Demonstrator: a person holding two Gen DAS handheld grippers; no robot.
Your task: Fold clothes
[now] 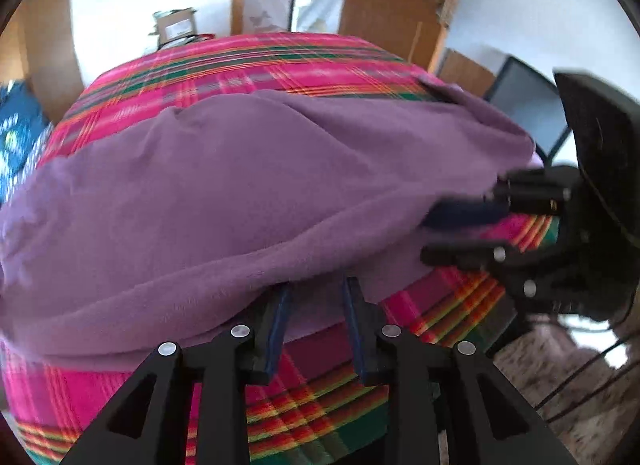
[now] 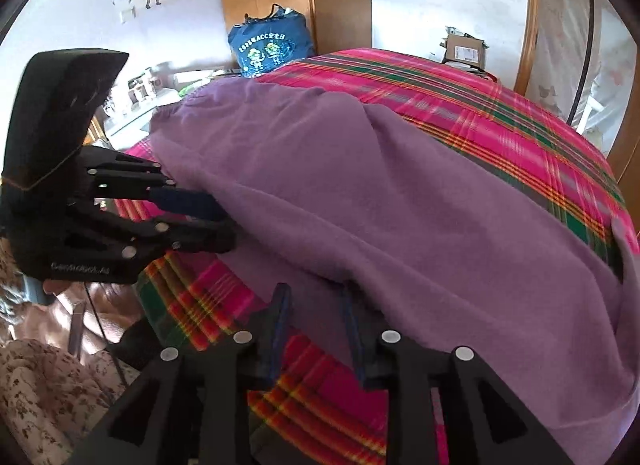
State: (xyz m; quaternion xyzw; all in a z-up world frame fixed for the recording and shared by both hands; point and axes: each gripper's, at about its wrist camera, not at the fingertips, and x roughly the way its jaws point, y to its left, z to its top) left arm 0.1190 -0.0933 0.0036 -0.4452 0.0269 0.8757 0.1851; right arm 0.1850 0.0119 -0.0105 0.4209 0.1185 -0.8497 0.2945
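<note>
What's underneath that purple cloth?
The purple cloth lies on a pink plaid bedspread, which shows all around it. Whatever else sits beneath the cloth's middle is covered, so I cannot tell.

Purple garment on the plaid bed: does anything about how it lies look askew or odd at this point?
The purple garment lies rumpled on the plaid bedcover, with a raised ridge along its middle and an uneven near edge. Both the left gripper and right gripper sit at that edge, jaws parted. Nothing looks damaged.
</note>
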